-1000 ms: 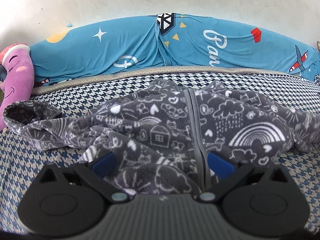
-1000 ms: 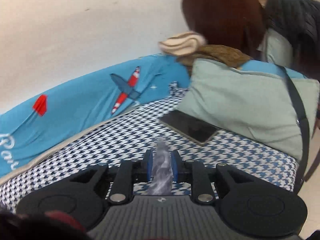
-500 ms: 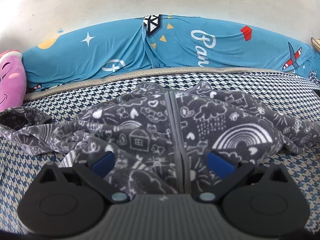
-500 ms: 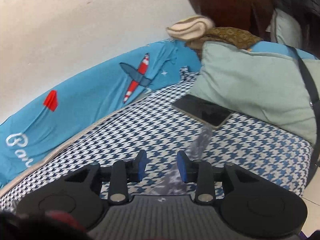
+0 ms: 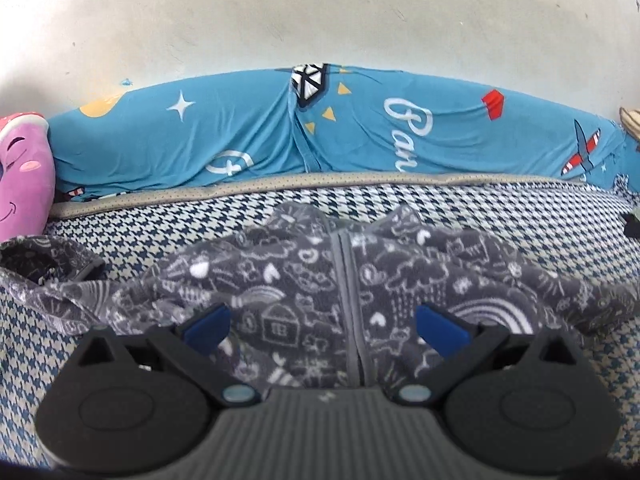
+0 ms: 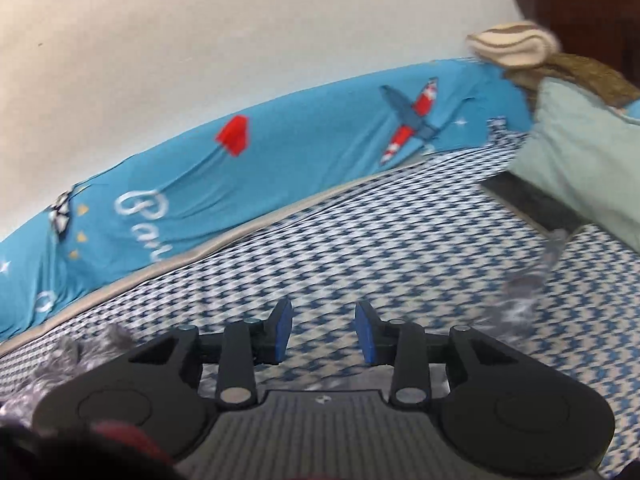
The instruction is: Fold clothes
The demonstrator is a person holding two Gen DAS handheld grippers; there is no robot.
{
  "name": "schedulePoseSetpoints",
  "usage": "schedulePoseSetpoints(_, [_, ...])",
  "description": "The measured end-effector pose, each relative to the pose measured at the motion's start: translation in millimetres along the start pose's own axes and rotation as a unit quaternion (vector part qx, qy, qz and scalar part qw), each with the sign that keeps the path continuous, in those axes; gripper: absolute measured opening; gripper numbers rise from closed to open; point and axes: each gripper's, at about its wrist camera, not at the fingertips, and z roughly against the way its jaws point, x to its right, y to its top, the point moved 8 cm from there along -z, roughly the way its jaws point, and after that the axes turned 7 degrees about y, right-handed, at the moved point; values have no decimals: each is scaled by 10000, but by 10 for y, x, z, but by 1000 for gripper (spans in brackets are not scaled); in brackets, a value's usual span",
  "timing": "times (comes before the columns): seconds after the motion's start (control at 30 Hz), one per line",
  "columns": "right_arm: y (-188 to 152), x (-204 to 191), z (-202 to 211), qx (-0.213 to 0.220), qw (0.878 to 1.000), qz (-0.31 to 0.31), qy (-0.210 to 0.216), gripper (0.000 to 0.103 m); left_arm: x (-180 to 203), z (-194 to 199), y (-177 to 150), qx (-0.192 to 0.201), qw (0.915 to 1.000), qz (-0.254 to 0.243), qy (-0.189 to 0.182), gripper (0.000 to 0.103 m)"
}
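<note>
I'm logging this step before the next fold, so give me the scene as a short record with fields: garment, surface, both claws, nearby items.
garment: grey printed zip jacket lying spread, front up, zipper closed down the middle
surface: blue-and-white houndstooth bedcover
left claw: open, over the jacket's lower front, gripping nothing
right claw: open, empty, over bare bedcover
sleeve end: blurred, lying to the right of the right claw
backdrop: blue printed bolster along the wall
nearby: pink plush at left; pale green cushion at right
</note>
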Motion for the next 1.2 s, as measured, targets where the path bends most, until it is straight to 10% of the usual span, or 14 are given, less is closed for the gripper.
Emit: schedulePoseSetpoints(1.2, [-492,-1601,-557,-868,9701,398,2232,35,-789,-610,341,-97,9967,629,514,103])
